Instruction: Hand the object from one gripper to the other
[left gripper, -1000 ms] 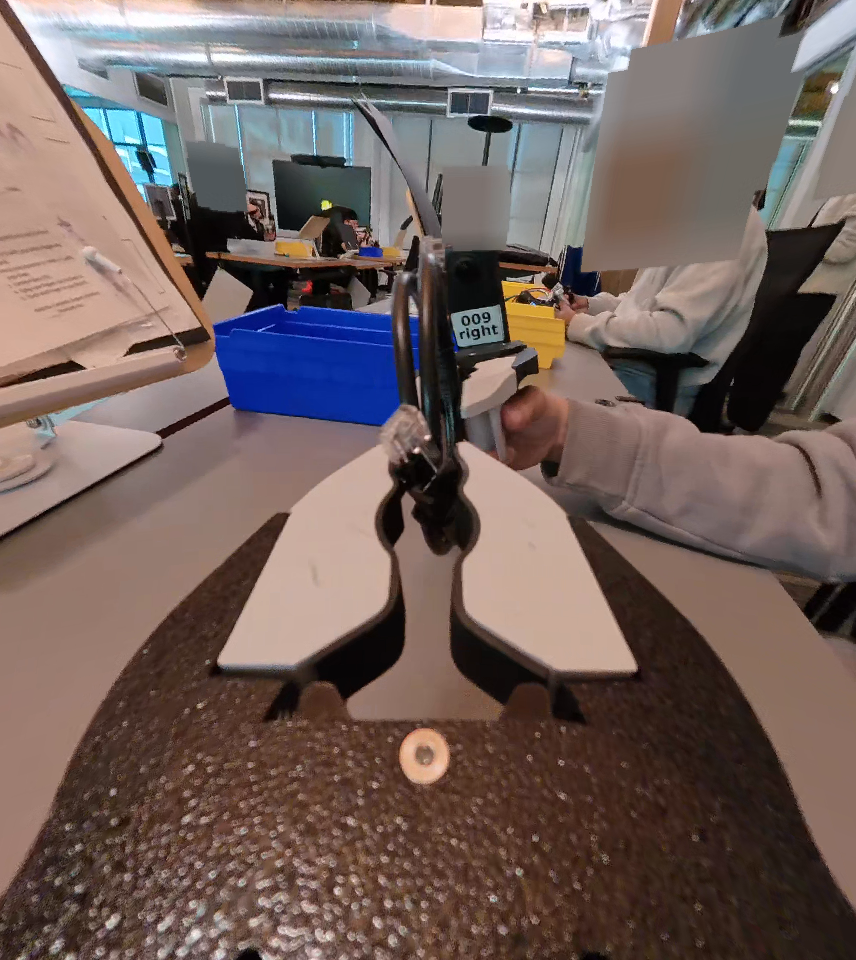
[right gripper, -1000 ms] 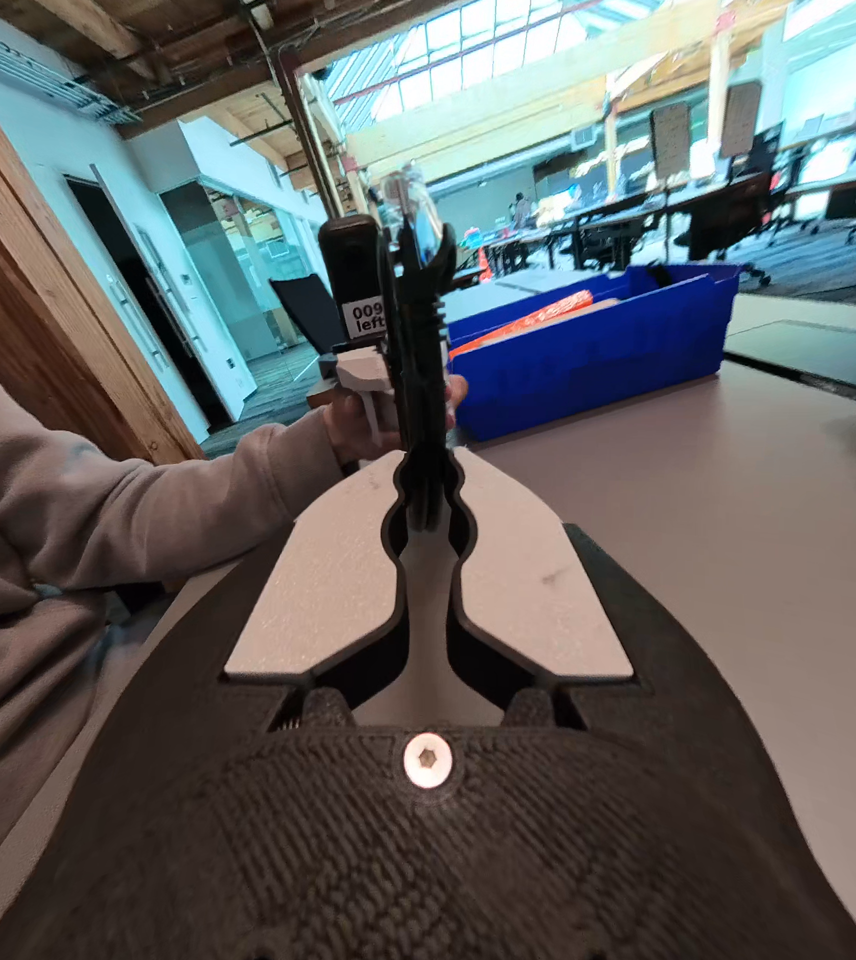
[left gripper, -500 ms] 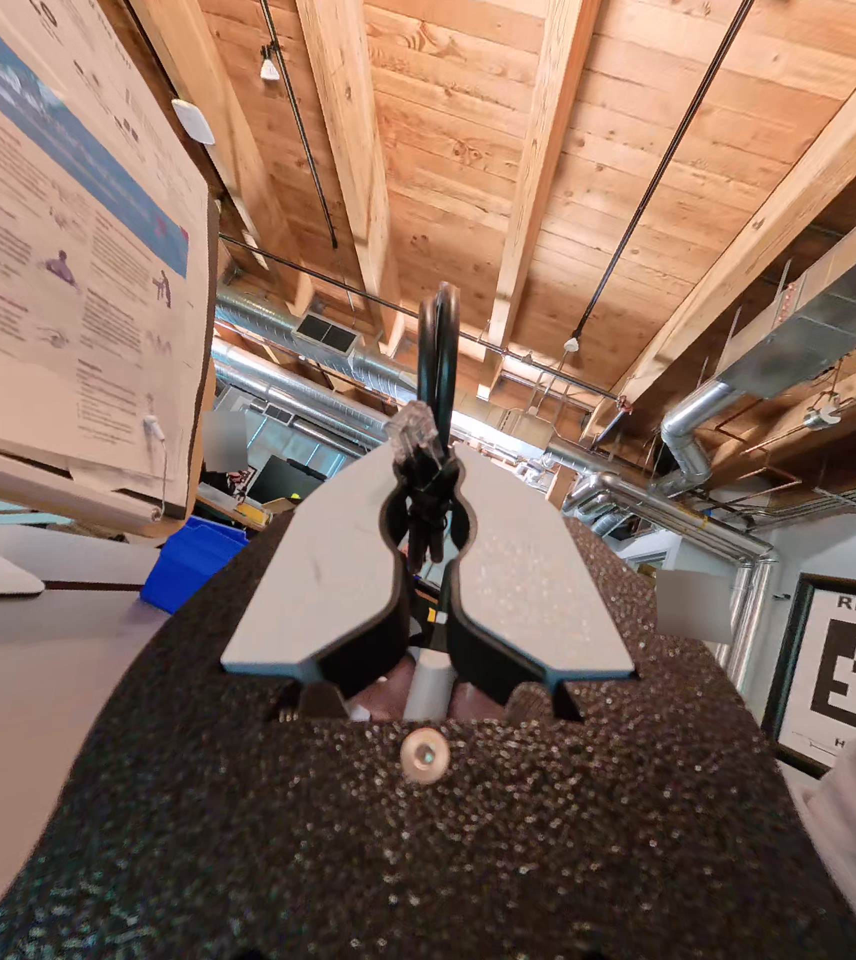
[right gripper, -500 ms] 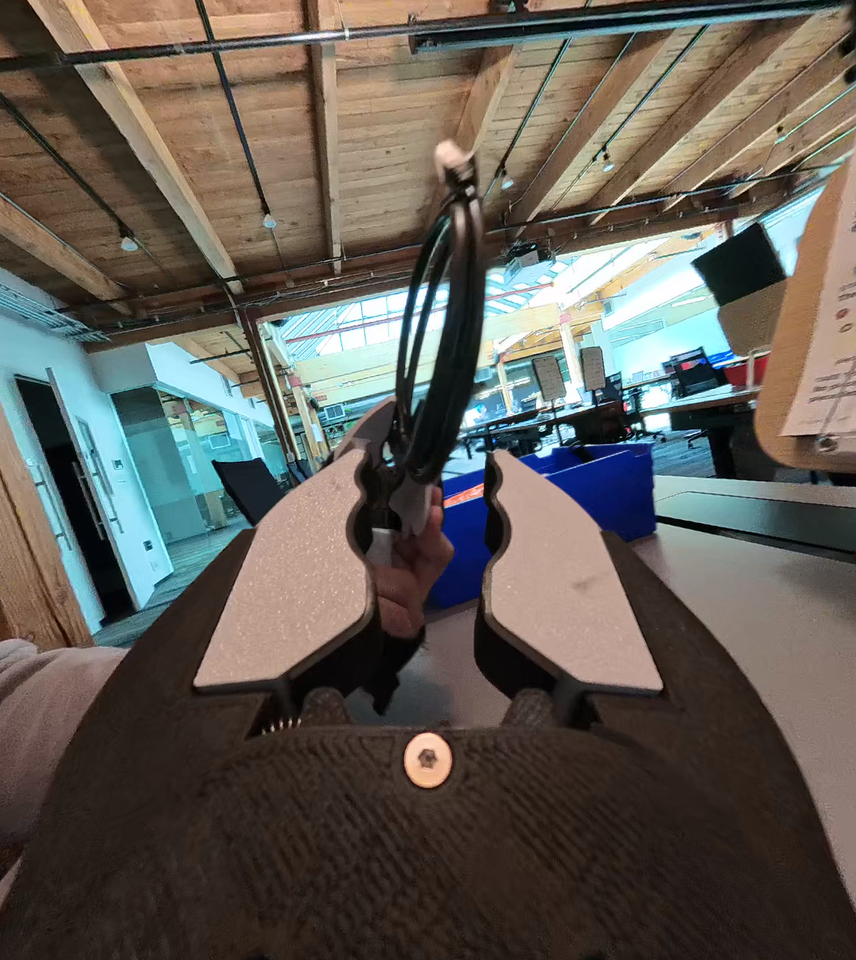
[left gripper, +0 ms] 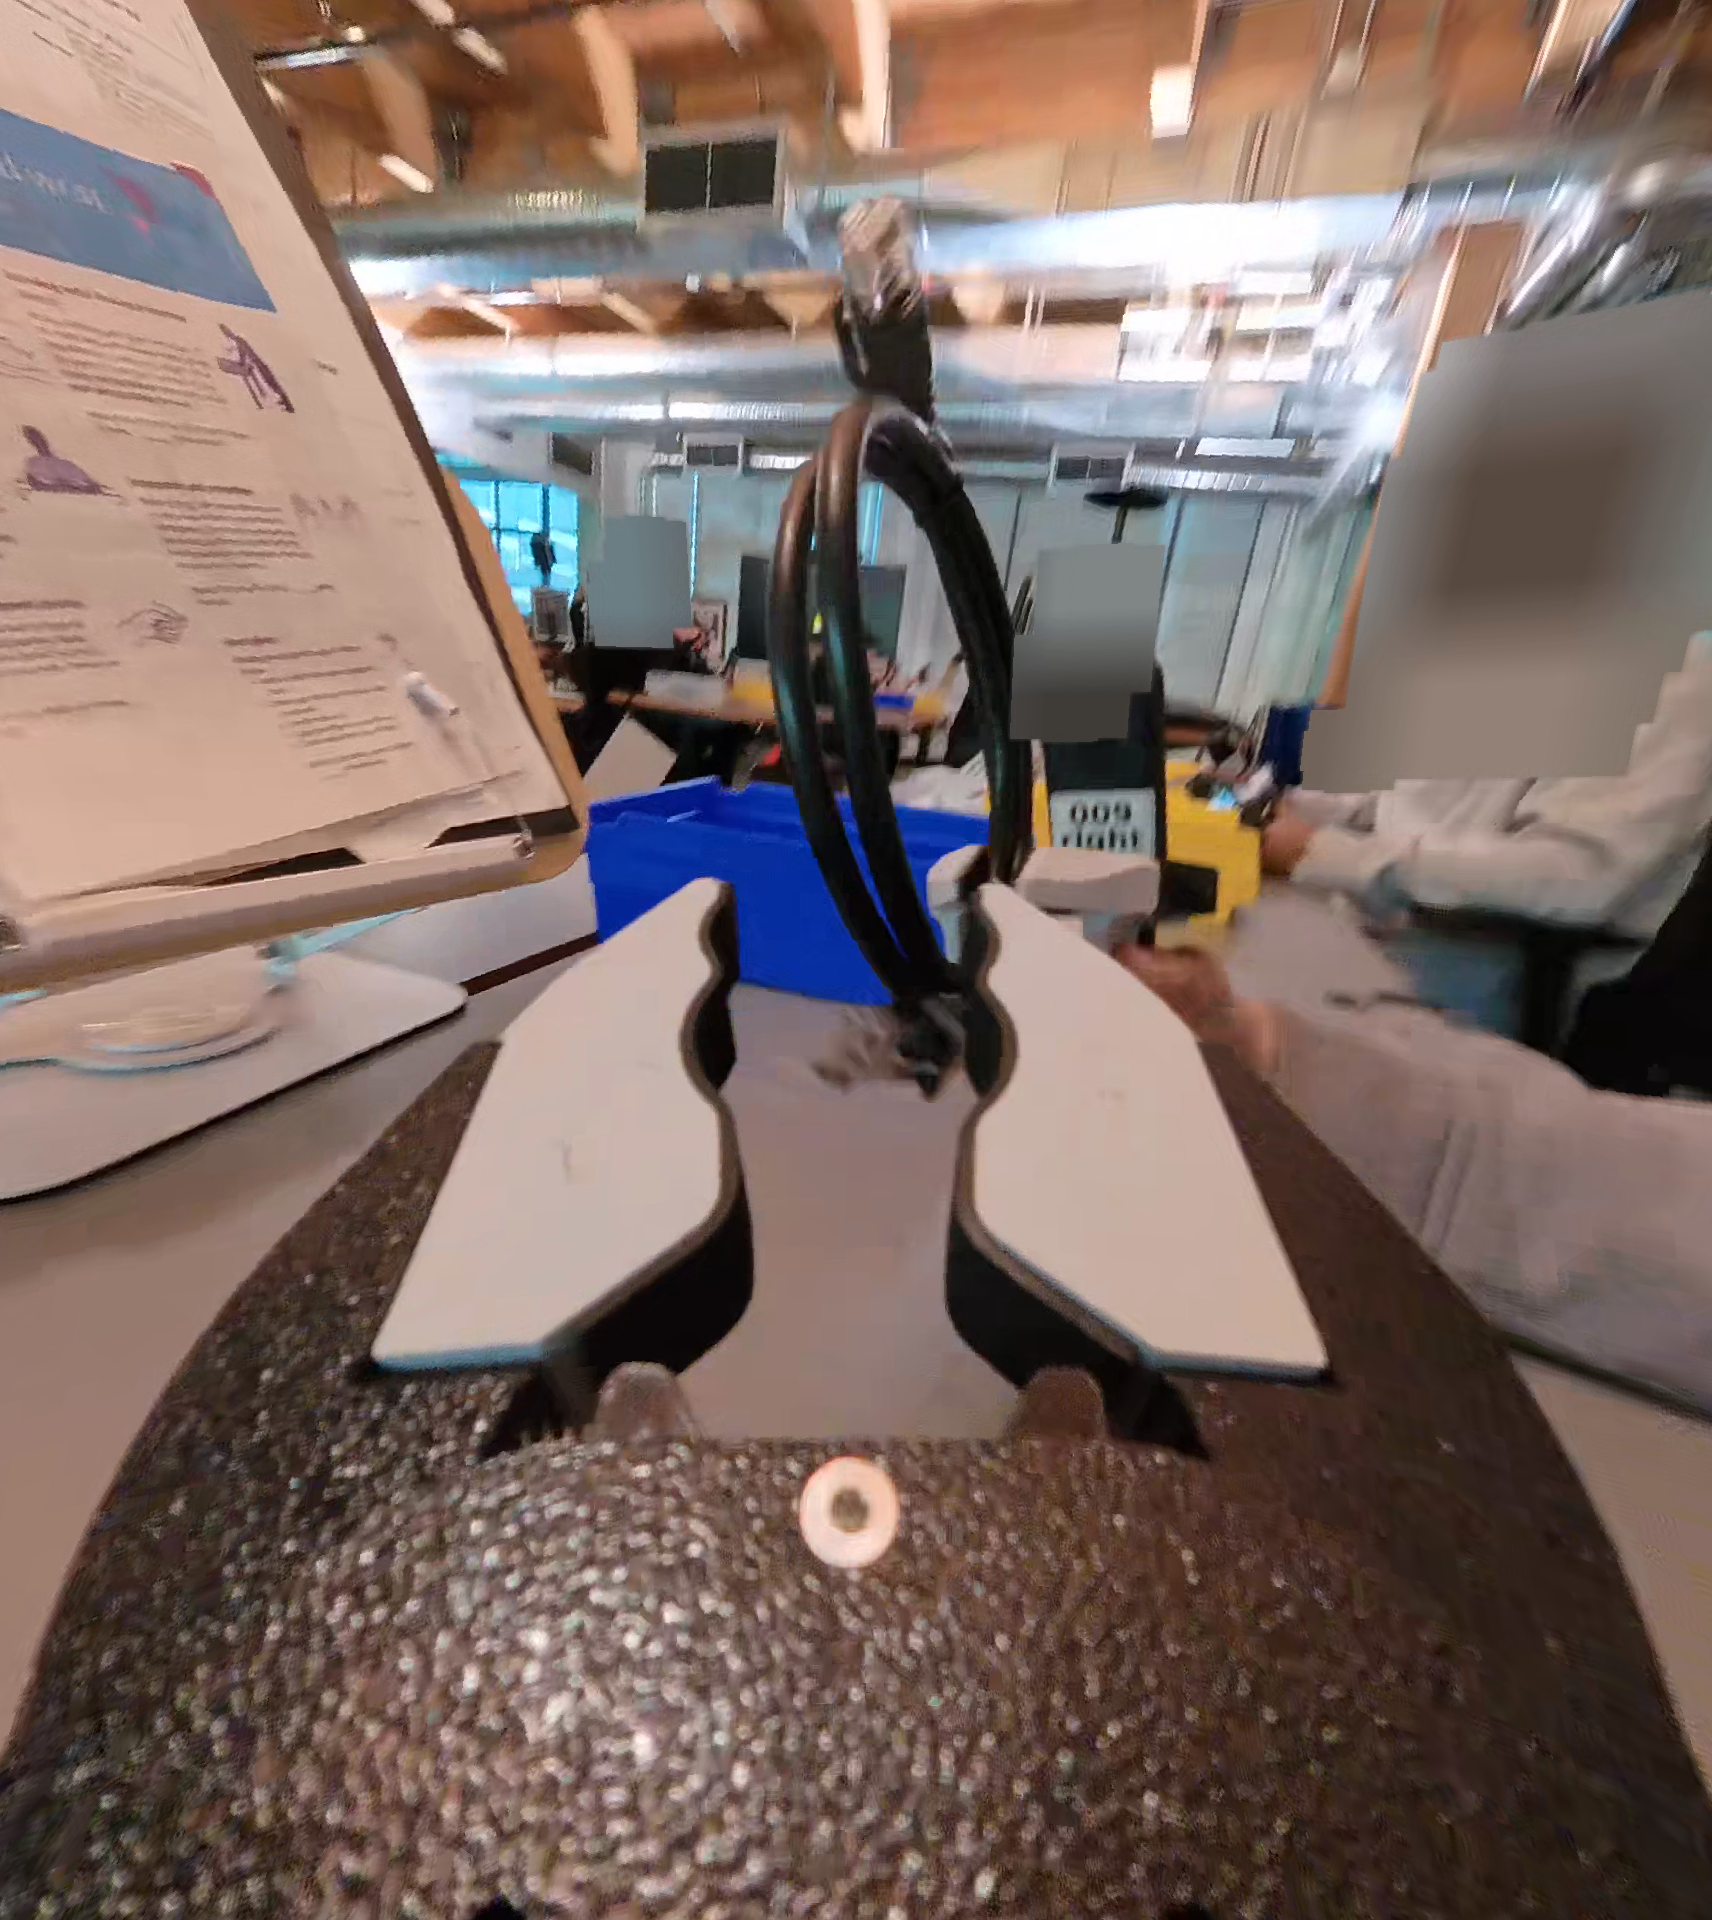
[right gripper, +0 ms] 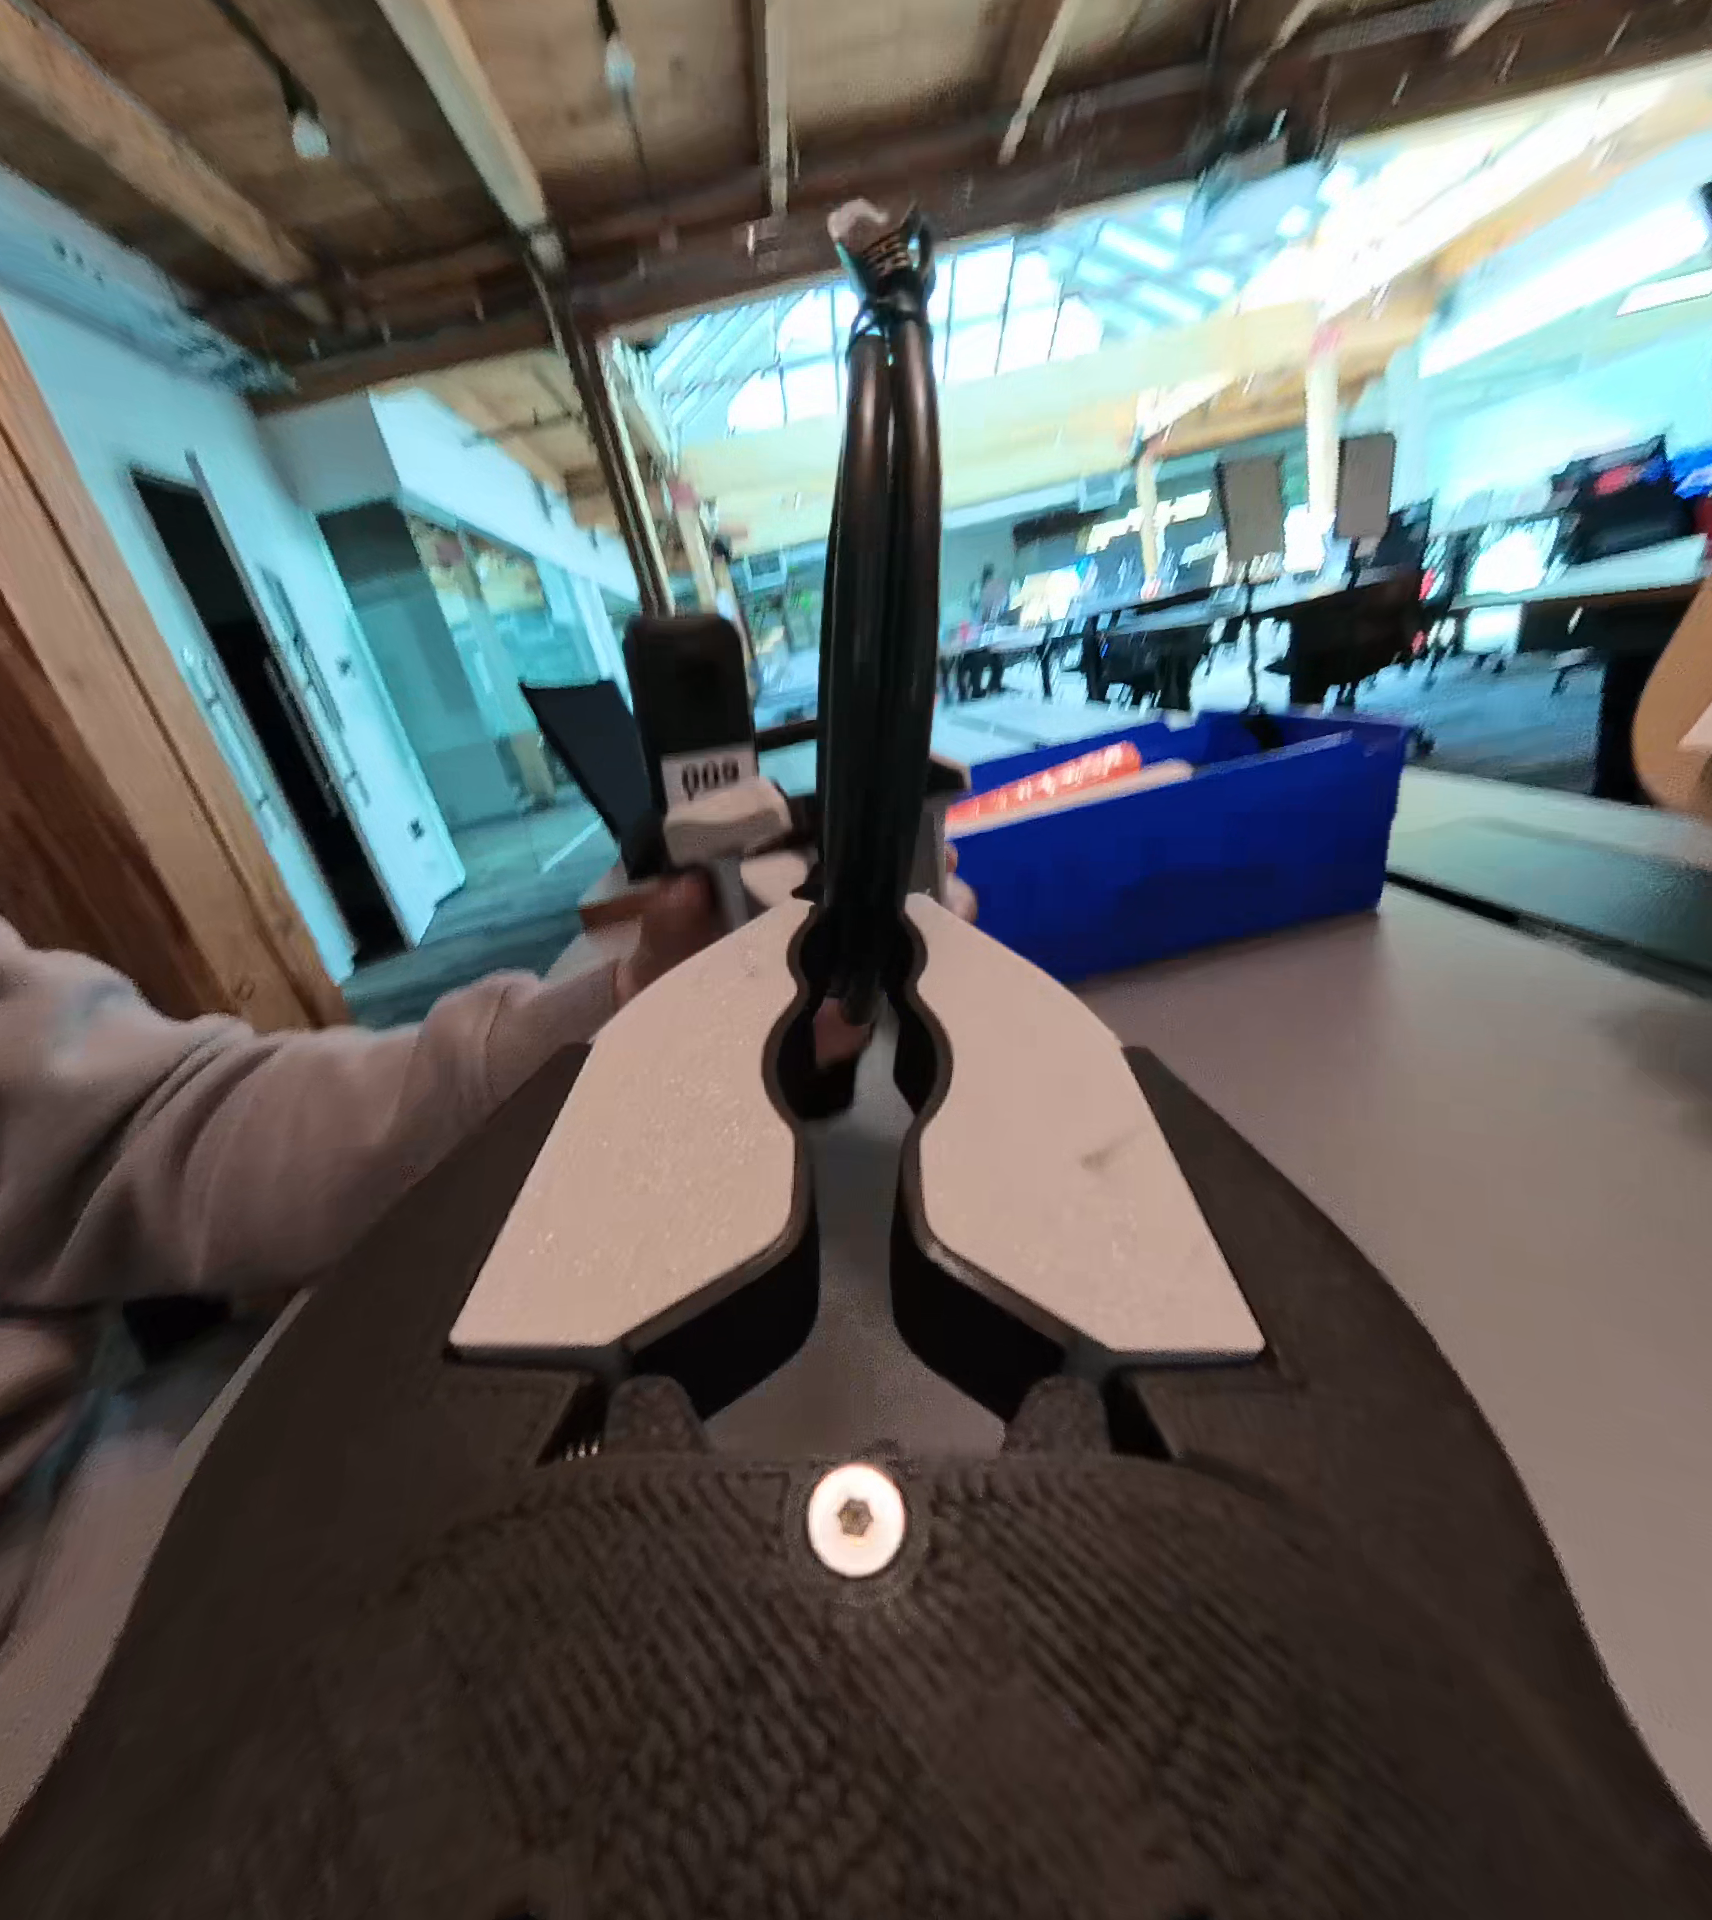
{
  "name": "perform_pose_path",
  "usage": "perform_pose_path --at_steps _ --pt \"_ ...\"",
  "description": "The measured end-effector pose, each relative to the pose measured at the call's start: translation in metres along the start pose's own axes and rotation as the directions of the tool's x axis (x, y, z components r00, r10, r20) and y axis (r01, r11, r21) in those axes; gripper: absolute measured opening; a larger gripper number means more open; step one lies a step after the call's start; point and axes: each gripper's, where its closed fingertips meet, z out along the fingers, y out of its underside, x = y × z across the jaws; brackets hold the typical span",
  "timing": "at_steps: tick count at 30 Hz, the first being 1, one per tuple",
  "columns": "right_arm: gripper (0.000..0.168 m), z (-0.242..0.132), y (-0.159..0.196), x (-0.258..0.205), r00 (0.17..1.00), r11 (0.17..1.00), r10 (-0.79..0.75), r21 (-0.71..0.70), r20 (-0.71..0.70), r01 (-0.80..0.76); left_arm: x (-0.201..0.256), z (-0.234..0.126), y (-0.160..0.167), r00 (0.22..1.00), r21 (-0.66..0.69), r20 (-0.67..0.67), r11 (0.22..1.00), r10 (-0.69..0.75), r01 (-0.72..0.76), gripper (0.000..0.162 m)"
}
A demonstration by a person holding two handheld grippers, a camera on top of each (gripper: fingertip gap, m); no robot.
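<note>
A coiled black cable point(left gripper: 831, 727) with clear plugs stands upright between my two grippers over the grey table point(left gripper: 52, 1351). My left gripper point(left gripper: 850, 935) is open; the cable's lower end rests against the inner side of its right finger. My right gripper point(right gripper: 860, 914) is shut on the cable point(right gripper: 878, 623) near the bottom of the coil, with one plug at the top. Each gripper faces the other: the right one shows in the left wrist view point(left gripper: 1101, 831), the left one in the right wrist view point(right gripper: 691, 748).
A blue bin point(left gripper: 706, 862) stands behind the grippers and also shows in the right wrist view point(right gripper: 1195, 852). A document stand with a printed sheet point(left gripper: 156, 520) is at the left on a white base point(left gripper: 156, 1070). A seated person point(left gripper: 1517, 862) is at the far right. The grippers' ends are close to 6 cm from one another.
Half a second ago the left gripper was shut on the cable and the right was open, both tilted up. Now the right is shut on it, the left has opened, and both are level.
</note>
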Motion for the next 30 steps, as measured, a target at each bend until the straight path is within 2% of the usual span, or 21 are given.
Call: perform_pose_path --at_steps 2,5,6,9,11,12,13,16,19,21,23,26,30 --pt "0.010 -0.010 0.013 0.002 0.999 0.993 0.035 -0.111 0.013 -0.033 0.002 -0.006 0.002 0.999 -0.060 -0.029 0.998 0.029 -0.031 0.045" --pt "0.010 -0.018 0.028 0.002 0.996 0.977 0.078 -0.202 0.035 -0.070 0.006 -0.015 0.004 0.996 -0.113 -0.080 0.992 0.039 -0.048 0.039" --pt "0.010 -0.018 0.029 0.000 0.995 0.974 0.093 -0.210 0.048 -0.081 0.008 -0.017 0.005 0.994 -0.126 -0.104 0.991 0.036 -0.049 0.031" --pt "0.010 -0.014 0.030 -0.007 0.989 0.971 0.117 -0.218 0.088 -0.095 0.010 -0.018 0.008 0.992 -0.143 -0.129 0.990 -0.004 -0.015 0.022" --pt "0.010 -0.012 0.031 -0.013 0.986 0.971 0.113 -0.225 0.119 -0.084 0.006 -0.016 0.011 0.995 -0.156 -0.099 0.988 0.000 -0.015 0.030" --pt "0.010 -0.010 0.032 -0.013 0.988 0.970 0.109 -0.227 0.112 -0.082 0.006 -0.015 0.012 0.995 -0.158 -0.098 0.987 0.006 -0.022 0.028" --pt "0.010 -0.010 0.032 -0.013 0.987 0.969 0.113 -0.232 0.114 -0.084 0.006 -0.015 0.013 0.995 -0.157 -0.099 0.987 0.008 -0.023 0.017" --pt "0.010 -0.011 0.029 -0.006 0.993 0.977 0.089 -0.201 0.077 -0.072 -0.001 -0.011 0.014 0.997 -0.167 -0.057 0.985 -0.050 0.040 0.007" --pt "0.012 -0.009 0.015 0.008 0.998 0.995 0.065 -0.072 -0.014 -0.066 -0.007 -0.007 0.006 0.990 -0.079 -0.032 0.988 -0.138 0.135 0.005" --pt "0.034 -0.006 0.008 0.018 0.994 0.997 0.078 0.019 -0.078 -0.076 -0.014 -0.006 -0.004 0.980 0.005 0.013 0.980 -0.198 0.198 0.005" --pt "0.050 -0.002 0.010 0.024 0.989 0.996 0.080 0.052 -0.122 -0.074 -0.021 -0.007 -0.017 0.957 0.130 0.027 0.950 -0.290 0.284 0.005" --pt "0.051 0.013 0.014 0.013 0.993 0.994 0.093 0.062 -0.068 -0.089 -0.029 -0.012 -0.030 0.911 0.305 0.003 0.868 -0.412 0.392 0.005" --pt "0.044 0.030 0.013 0.000 0.996 0.990 0.087 0.111 -0.032 -0.082 -0.030 -0.012 -0.029 0.900 0.367 -0.002 0.837 -0.435 0.405 0.006"
